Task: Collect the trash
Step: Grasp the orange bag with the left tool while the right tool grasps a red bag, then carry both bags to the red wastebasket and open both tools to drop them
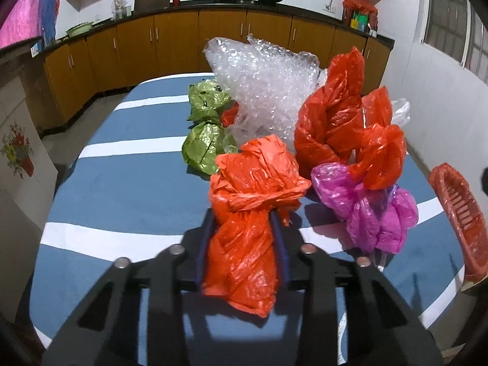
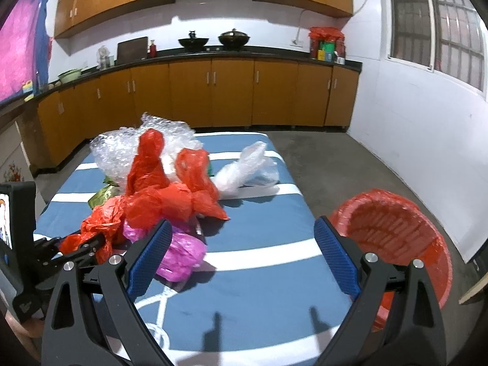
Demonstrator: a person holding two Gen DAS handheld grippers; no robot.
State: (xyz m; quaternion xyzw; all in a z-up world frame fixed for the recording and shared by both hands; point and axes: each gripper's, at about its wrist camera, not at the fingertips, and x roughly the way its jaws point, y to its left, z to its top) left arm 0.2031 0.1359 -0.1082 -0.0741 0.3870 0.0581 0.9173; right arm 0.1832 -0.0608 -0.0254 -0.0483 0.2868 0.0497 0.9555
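On the striped table [image 1: 122, 183], left gripper [image 1: 242, 216] clamped round the knotted orange bag [image 1: 244, 228], right gripper [image 2: 242, 250] spread wide and empty — pick-up step, apparently — next, a carry to the red basket [image 2: 427, 244] beside the table.

Red basket [image 1: 460, 216] cut off rightward

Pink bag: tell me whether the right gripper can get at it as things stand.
Probably yes. The right gripper is open and empty, and the pink bag lies beside its left finger, with its near side uncovered; a red bag overlaps its far side.
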